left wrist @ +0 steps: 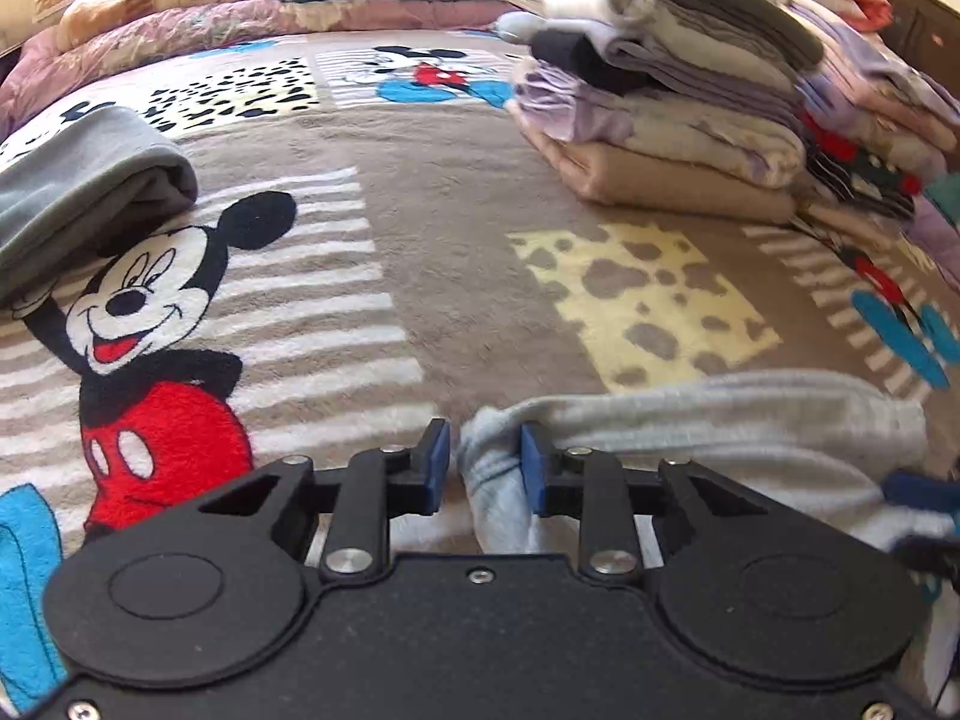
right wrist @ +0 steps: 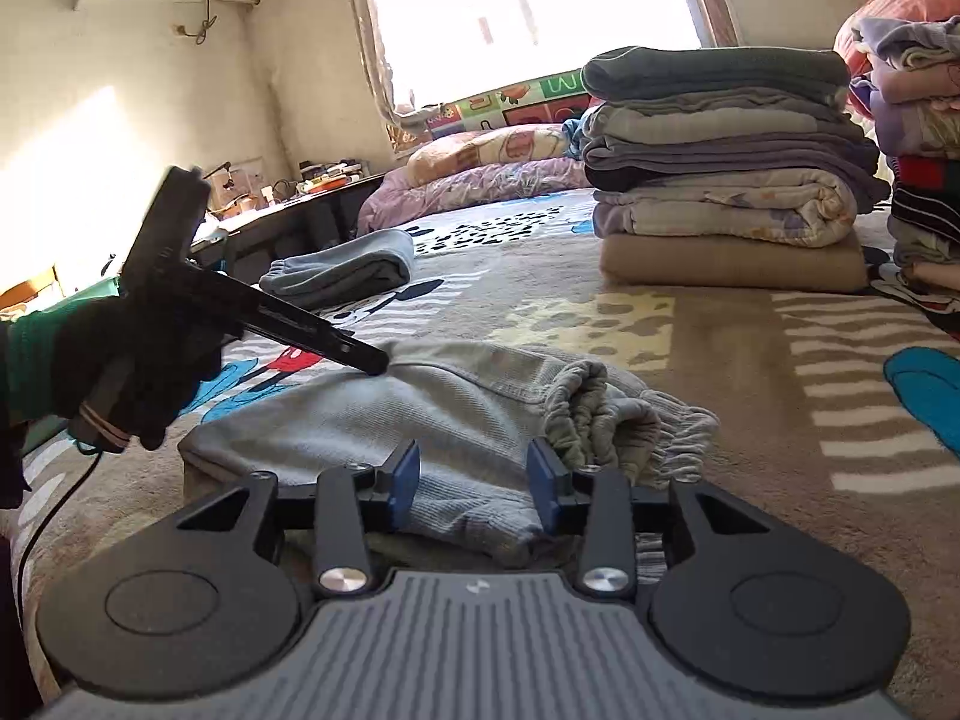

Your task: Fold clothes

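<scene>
Light grey sweatpants (right wrist: 480,408) with gathered elastic cuffs lie bunched on the cartoon-mouse blanket (right wrist: 750,348). My right gripper (right wrist: 475,474) is low over their near fold. Its blue pads stand apart and the cloth lies loose between them, so it is open. My left gripper (left wrist: 486,462) has a bunched edge of the same sweatpants (left wrist: 720,420) squeezed between its pads. In the right wrist view a gloved hand (right wrist: 120,372) holds that left gripper (right wrist: 372,360), with its tip down on the garment's far left side.
A tall stack of folded clothes (right wrist: 720,180) stands at the back right, with a second stack (right wrist: 918,150) beside it. A folded blue-grey garment (left wrist: 90,192) lies at the left. Pillows (right wrist: 480,150) line the far edge. A cluttered desk (right wrist: 288,204) stands off the bed's left.
</scene>
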`<state>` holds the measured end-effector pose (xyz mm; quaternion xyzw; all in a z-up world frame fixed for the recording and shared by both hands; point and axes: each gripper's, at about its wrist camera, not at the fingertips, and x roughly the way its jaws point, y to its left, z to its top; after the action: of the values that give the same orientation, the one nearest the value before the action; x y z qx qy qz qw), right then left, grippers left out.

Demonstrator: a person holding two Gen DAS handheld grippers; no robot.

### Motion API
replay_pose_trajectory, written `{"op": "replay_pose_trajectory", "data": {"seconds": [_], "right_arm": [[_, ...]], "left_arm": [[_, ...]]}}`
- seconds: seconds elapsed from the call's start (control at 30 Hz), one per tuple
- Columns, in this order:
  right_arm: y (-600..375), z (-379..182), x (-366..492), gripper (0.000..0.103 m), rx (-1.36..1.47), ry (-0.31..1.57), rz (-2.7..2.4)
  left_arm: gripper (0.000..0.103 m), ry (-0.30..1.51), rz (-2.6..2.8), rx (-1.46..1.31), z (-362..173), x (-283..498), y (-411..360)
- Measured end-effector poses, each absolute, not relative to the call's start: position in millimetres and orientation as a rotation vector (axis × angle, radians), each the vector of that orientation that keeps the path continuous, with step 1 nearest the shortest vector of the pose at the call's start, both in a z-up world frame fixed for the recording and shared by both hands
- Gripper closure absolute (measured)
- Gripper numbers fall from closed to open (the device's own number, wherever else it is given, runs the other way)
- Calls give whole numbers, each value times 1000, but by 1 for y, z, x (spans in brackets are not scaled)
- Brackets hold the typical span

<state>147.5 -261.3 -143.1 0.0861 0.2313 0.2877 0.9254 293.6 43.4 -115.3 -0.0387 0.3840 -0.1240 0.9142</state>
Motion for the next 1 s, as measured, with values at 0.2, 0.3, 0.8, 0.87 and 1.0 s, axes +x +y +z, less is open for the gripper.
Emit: {"op": "replay_pose_trajectory", "data": {"seconds": [0.2,0.3,0.8,0.87,1.0], "right_arm": [[-278,-146,153,64,288,478,621],[-282,-145,151,64,307,487,622],[-134,-107,117,46,-176,370,797],[-120,-127,127,45,-248,524,808],[-135,-128,115,45,-241,595,815]], "left_arm": [[83,749,-272,-151,-99,281,65],[83,791,-279,-105,-104,267,67],[83,794,-499,-298,-111,232,69],[83,790,-509,-162,-113,223,55],[82,690,-528,16,-105,196,38]]}}
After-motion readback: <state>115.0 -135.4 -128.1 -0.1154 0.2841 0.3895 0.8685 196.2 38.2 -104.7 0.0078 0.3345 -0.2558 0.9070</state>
